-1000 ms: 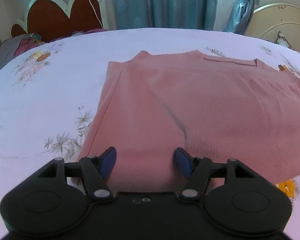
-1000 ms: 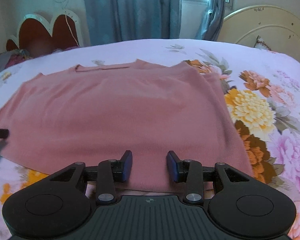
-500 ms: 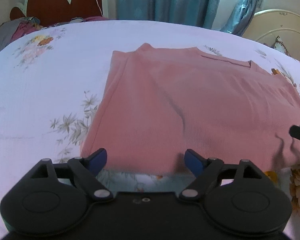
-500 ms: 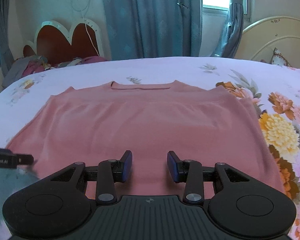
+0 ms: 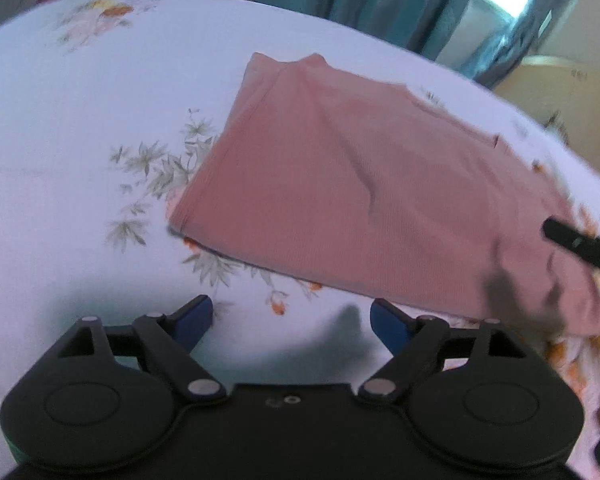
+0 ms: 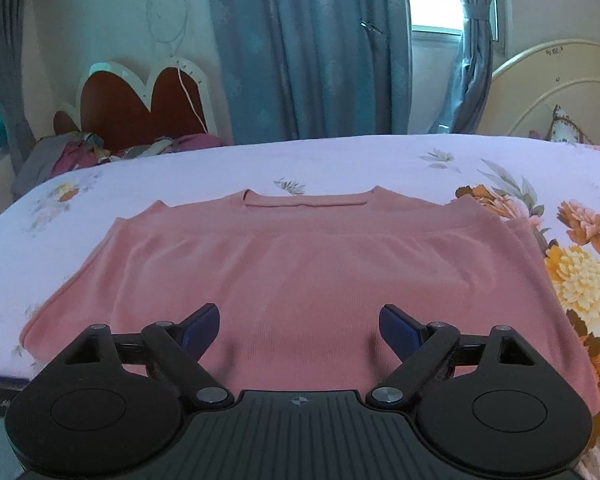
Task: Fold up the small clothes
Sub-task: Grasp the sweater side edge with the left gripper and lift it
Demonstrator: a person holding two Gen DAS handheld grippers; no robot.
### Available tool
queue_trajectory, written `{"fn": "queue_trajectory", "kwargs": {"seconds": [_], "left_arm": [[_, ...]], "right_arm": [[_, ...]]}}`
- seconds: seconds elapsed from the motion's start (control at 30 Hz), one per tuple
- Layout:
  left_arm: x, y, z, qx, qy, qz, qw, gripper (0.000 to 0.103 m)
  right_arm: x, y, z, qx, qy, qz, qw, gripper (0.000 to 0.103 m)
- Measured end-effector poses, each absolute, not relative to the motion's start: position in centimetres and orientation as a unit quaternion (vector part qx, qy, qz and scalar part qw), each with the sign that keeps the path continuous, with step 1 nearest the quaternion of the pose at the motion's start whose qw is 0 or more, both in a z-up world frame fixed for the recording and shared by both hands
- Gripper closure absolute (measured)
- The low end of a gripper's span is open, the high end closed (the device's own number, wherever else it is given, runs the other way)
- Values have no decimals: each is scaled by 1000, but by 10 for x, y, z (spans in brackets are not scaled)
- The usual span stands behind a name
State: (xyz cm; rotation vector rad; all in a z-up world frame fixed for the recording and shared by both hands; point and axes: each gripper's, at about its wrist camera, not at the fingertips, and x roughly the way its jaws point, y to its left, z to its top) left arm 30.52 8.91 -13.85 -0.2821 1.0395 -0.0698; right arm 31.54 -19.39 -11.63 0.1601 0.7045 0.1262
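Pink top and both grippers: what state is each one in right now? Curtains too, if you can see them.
pink top: lying flat on the bed, neckline at the far end, sides folded in, held by neither gripper.
left gripper: open, over bare bedsheet short of the top's near edge.
right gripper: open, over the top's near hem, nothing between its fingers.
blue curtains: drawn across, window showing at the right.

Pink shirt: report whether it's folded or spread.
Mostly spread: the pink shirt lies flat on the bed, neckline visible, side edges tucked under.

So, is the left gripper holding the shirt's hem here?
No, the left gripper is open above the bedsheet, short of the pink shirt.
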Motion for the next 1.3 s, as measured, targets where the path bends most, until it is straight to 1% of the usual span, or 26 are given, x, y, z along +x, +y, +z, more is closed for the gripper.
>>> {"fn": "queue_trajectory", "kwargs": {"seconds": [0.03,0.07,0.1,0.2,0.37,0.4,0.47,0.53,0.57,0.63,0.73,0.93,1.1,1.23,1.3], "left_arm": [[306,93,-140,-155,491,-33,857,18],[307,97,-142,-175,485,-32,856,17],[310,100,-144,-193,480,-33,855,15],[322,105,-151,-240,453,-37,858,6],[342,101,-159,-264,403,-34,876,7],[345,102,-160,-274,397,-34,876,10],[350,103,-161,-290,383,-29,877,25],[356,107,-166,-316,375,-21,871,50],[359,108,-168,-326,375,-18,868,56],[364,110,-174,-353,377,-22,856,71],[368,108,-179,-363,376,-29,852,82],[368,115,-186,-383,366,-32,848,87],[361,117,-180,-385,351,-25,853,88],[360,103,-161,-333,334,-22,881,88],[361,91,-148,-300,324,-21,897,88]], "right_arm": [[316,-193,-117,78,345,62,933,25],[318,-192,-118,77,348,64,932,45],[322,-191,-120,77,355,66,929,57],[332,-187,-125,81,361,70,926,58],[355,-172,-127,72,357,78,928,58],[360,-169,-127,71,357,78,928,58],[369,-162,-133,61,363,77,927,58],[378,-155,-148,38,386,69,919,58],[381,-153,-158,31,398,70,914,57],[378,-146,-162,3,385,68,921,58],[379,-145,-158,5,391,62,918,57],[376,-142,-167,-10,380,55,923,58],[377,-138,-167,-14,381,51,923,57],[379,-142,-163,-7,386,60,921,57],[380,-150,-159,14,381,70,922,57]]}}
